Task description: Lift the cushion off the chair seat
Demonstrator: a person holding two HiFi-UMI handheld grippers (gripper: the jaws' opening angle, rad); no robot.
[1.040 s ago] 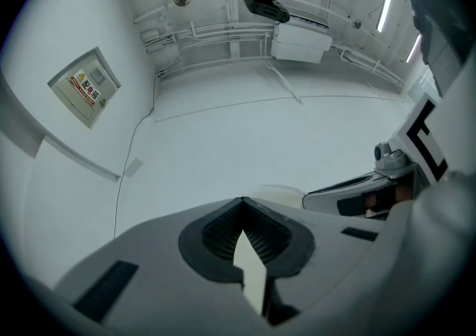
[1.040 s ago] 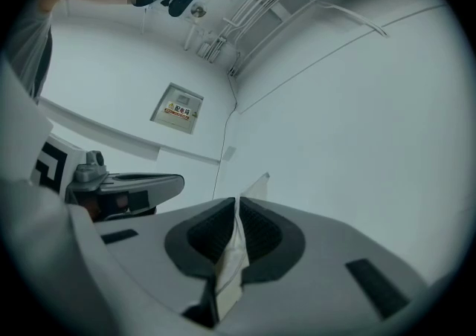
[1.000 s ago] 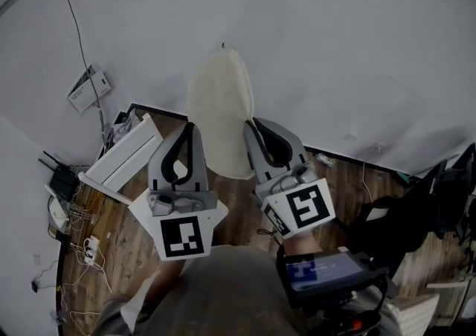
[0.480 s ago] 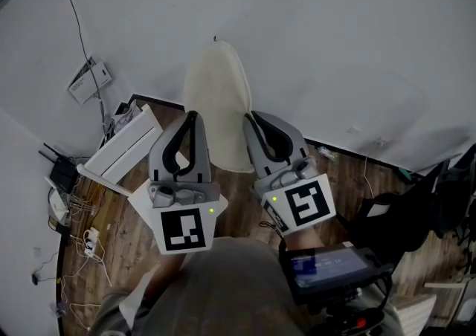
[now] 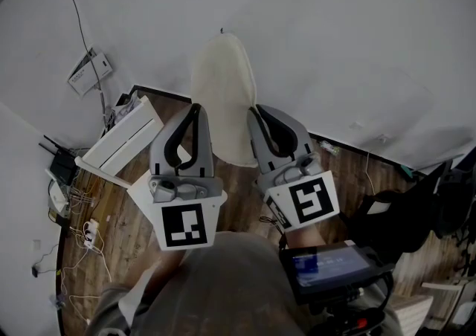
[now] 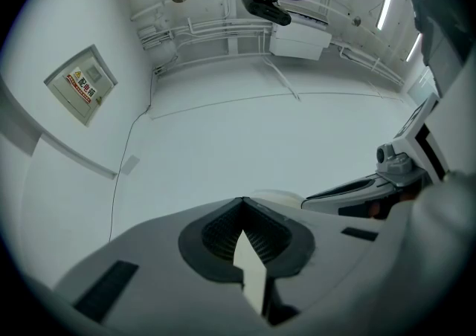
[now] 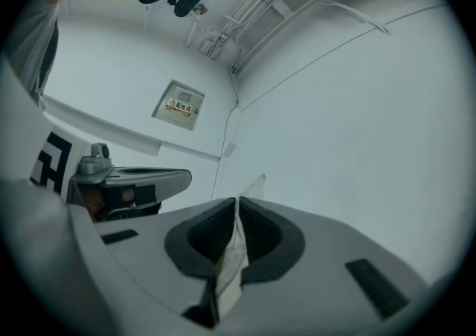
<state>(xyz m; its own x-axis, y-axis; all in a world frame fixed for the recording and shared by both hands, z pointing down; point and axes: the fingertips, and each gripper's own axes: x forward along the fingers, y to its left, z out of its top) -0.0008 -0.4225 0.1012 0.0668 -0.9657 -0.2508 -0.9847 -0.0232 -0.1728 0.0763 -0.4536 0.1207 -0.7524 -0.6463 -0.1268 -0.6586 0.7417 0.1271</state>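
The cream cushion [image 5: 223, 97] hangs upright in the air in front of the white wall, clear of the floor. My left gripper [image 5: 195, 109] is shut on its left edge, and a strip of the cushion's fabric [image 6: 249, 271] shows pinched between the ribbed pads. My right gripper [image 5: 253, 111] is shut on the cushion's right edge, where the creased fabric [image 7: 230, 256] runs between its jaws. Both grippers point slightly upward, side by side, a cushion's width apart. No chair seat shows under the cushion.
A white panel [image 5: 123, 141] leans at the left by the wall. Cables and a power strip [image 5: 88, 241] lie on the wooden floor, with a black router [image 5: 59, 175] beside them. Dark furniture [image 5: 405, 223] stands at the right. A lit screen device [image 5: 327, 266] sits at the person's waist.
Both grippers keep their hold on the cushion and stay almost still. The cushion sits slightly higher in the head view than a second ago.
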